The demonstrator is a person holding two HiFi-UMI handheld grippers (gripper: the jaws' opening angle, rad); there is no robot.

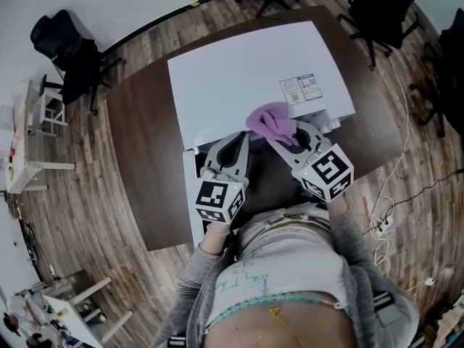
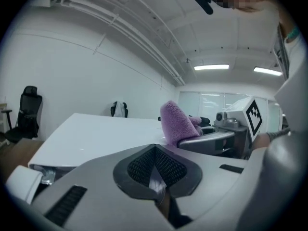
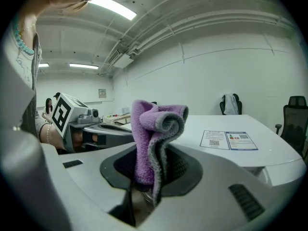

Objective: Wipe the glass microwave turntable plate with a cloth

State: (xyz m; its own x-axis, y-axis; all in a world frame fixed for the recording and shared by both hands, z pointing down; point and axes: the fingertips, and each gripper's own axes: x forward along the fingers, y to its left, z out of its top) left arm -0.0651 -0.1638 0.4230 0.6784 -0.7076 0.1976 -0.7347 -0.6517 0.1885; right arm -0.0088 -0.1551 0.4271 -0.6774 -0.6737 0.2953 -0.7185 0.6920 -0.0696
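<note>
Left tongs [image 1: 238,140] pinched together, empty as far as I see; right tongs [image 1: 291,133] clamp the purple cloth [image 1: 268,118].
The cloth bunches up from their tips, ahead lies the white microwave [image 1: 239,78] on the dark surface [image 1: 145,136].

So the fuzzy purple microfibre cloth with grey edging [image 3: 153,134] is bunched into a loose roll and stands upright, with its lower end pinched tight between the jaws of the right gripper [image 3: 147,184]. In the head view it's a lilac lump just right of centre, in the upper half of the frame. The glass plate is hard to make out. There's only a thin pale shiny sliver [image 2: 156,184] at the low centre of the left gripper view, and I can't tell if that's its edge.
</note>
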